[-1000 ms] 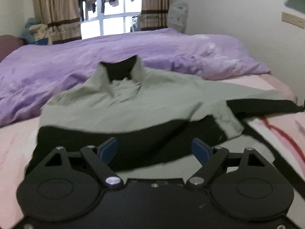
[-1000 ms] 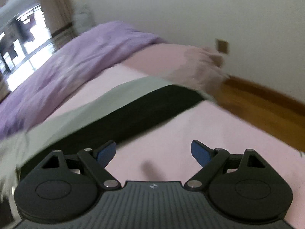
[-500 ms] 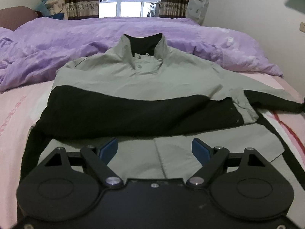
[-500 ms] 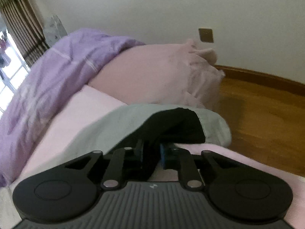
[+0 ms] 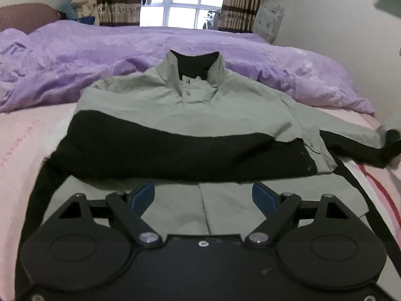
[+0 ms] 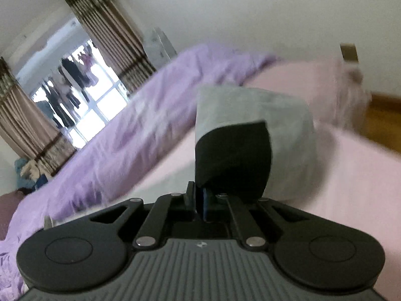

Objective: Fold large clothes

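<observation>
A grey-green and black jacket (image 5: 190,115) lies front up on the bed, collar toward the window. Its left sleeve is folded across the chest as a black band. Its right sleeve stretches out to the right, and the cuff (image 5: 391,140) is lifted there. My left gripper (image 5: 203,195) is open and empty, hovering over the jacket's lower hem. My right gripper (image 6: 200,200) is shut on the sleeve cuff (image 6: 240,150) and holds it up off the pink sheet; the cuff's black lining faces me.
A purple duvet (image 5: 100,57) is bunched along the far side of the bed, behind the collar. The pink sheet (image 5: 22,145) shows left and right of the jacket. A pink pillow (image 6: 313,80) and wooden floor (image 6: 383,120) lie beyond the bed's right edge.
My right gripper closed on the sleeve cuff and lifted it, swinging toward the window. My left gripper rose and drew back over the hem, staying open.
</observation>
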Action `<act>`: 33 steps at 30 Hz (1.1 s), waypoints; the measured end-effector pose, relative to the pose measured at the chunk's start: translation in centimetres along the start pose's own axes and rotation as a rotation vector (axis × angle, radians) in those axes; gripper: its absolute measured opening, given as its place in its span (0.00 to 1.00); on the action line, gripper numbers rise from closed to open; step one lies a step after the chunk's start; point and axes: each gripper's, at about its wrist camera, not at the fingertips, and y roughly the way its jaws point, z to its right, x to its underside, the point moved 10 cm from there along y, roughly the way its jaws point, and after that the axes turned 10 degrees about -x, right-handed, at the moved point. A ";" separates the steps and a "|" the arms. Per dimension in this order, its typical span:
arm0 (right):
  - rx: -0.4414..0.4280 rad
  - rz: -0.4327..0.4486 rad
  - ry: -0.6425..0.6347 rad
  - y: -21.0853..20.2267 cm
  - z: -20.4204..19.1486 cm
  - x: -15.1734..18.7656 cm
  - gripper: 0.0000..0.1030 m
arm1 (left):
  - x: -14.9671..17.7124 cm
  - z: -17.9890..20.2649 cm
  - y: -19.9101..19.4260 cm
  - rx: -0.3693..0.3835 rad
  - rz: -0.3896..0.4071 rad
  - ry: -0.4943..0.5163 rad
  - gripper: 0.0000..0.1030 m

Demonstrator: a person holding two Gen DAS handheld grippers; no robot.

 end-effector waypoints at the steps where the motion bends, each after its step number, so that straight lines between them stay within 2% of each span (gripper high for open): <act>1: 0.015 -0.021 0.014 0.6 0.5 0.9 0.07 | 0.1 0.1 -0.2 0.005 0.000 0.005 0.84; 3: 0.019 -0.054 0.046 1.5 1.2 2.1 0.11 | 0.1 0.3 -0.3 0.001 0.005 0.027 0.84; 4: 0.024 -0.069 0.051 1.9 1.6 2.5 0.19 | 0.1 0.3 -0.2 -0.003 0.008 0.039 0.84; 6: 0.025 -0.083 0.041 2.0 1.7 3.1 0.22 | 0.1 0.3 -0.1 -0.012 0.009 0.048 0.84; 8: -0.009 -0.068 0.047 1.0 1.2 2.9 0.39 | 0.1 0.2 0.2 -0.007 0.003 0.037 0.84; 10: -0.058 -0.033 0.060 -0.2 0.9 2.3 0.65 | 0.1 0.3 0.5 0.000 -0.002 0.022 0.84; 12: -0.076 0.026 0.062 -1.5 0.9 1.6 0.76 | 0.2 0.6 0.7 0.005 -0.004 0.020 0.84; 13: -0.057 0.057 0.057 -2.3 1.2 1.0 0.78 | 0.2 0.8 0.7 0.008 -0.004 0.023 0.84; 16: 0.018 0.126 0.091 -4.2 3.8 -0.1 0.79 | 0.4 1.5 1.0 0.017 -0.008 0.043 0.84; 19: 0.056 0.165 0.248 -5.1 8.0 -0.7 0.79 | 0.4 2.1 1.1 0.020 -0.005 0.058 0.84; 21: 0.023 0.179 0.386 -4.7 10.3 -0.9 0.79 | 0.3 2.3 1.1 0.022 -0.002 0.062 0.84; 22: -0.033 0.191 0.482 -4.5 11.2 -0.9 0.78 | 0.3 2.3 1.1 0.020 0.001 0.067 0.84; 25: -0.108 0.228 0.544 -4.2 11.2 -1.8 0.79 | 0.2 1.8 1.2 -0.005 0.005 0.074 0.84; 27: -0.103 0.198 0.575 -3.4 10.8 -1.5 0.79 | 0.1 1.3 1.3 -0.018 0.002 0.068 0.84; 30: -0.145 0.167 0.597 -1.8 9.2 -0.6 0.79 | 0.1 0.7 1.5 -0.033 -0.003 0.060 0.84; 31: -0.148 0.163 0.601 -1.5 8.8 -0.4 0.78 | 0.2 0.6 1.5 -0.036 -0.004 0.061 0.84; 33: -0.100 0.174 0.605 -1.2 9.1 0.0 0.72 | 0.3 0.5 1.6 -0.042 -0.009 0.069 0.84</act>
